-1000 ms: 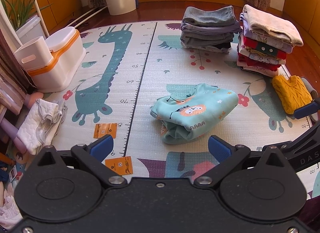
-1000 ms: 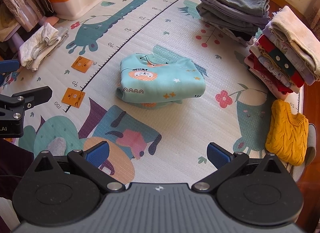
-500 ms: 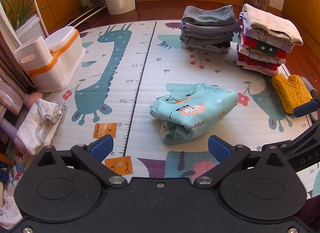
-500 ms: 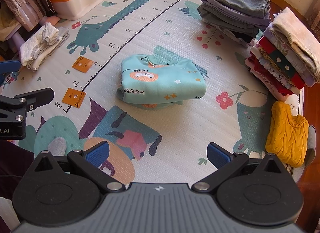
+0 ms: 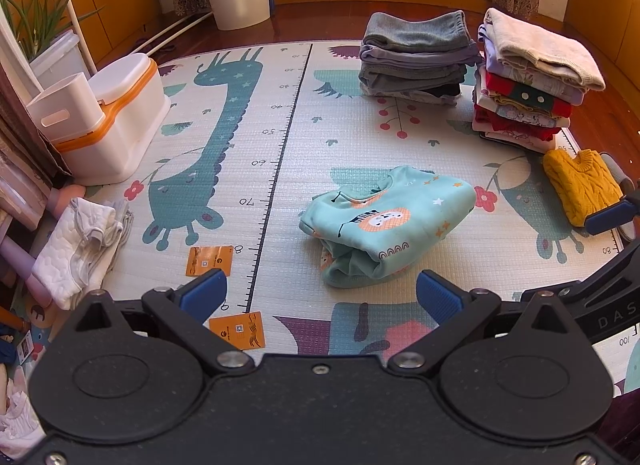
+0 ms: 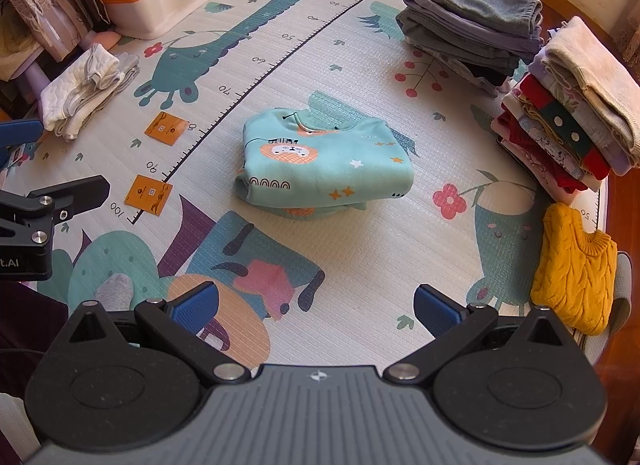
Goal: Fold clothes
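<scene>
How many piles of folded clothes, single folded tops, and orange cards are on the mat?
Tall piles: 2, the grey pile and the colourful pile.
Single folded tops: 2, the teal top and the yellow sweater.
Orange cards: 2, one card and a nearer card.
Total: 6.

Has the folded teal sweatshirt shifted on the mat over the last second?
No. The teal sweatshirt lies at the same spot beside the ruler line printed on the mat, near the 70 mark, in both views.
</scene>
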Demonstrator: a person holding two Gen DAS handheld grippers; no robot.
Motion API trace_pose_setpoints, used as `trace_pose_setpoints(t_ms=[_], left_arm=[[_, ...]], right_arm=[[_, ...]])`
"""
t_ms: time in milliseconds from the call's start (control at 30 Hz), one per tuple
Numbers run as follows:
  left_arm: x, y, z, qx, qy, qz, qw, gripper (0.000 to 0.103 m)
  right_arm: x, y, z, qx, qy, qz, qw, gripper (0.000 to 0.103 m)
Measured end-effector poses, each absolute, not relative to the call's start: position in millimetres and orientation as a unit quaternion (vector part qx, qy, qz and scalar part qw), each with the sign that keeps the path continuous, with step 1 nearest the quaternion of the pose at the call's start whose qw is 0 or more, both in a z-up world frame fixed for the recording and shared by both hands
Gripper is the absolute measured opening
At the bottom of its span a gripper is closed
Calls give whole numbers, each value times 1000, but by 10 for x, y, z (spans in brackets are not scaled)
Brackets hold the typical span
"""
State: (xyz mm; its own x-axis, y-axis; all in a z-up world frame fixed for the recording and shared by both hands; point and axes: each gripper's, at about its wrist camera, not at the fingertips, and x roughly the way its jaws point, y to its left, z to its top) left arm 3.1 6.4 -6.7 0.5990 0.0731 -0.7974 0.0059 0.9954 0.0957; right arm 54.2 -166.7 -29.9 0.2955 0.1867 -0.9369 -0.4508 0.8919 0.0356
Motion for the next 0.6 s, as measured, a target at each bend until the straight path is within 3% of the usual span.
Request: trace_pose_setpoints(t_ms=[600], left_arm=[[48, 59, -73, 45, 448, 19, 893, 102]], right_arm=[[552, -1663, -302, -120, 559, 201, 795, 103]])
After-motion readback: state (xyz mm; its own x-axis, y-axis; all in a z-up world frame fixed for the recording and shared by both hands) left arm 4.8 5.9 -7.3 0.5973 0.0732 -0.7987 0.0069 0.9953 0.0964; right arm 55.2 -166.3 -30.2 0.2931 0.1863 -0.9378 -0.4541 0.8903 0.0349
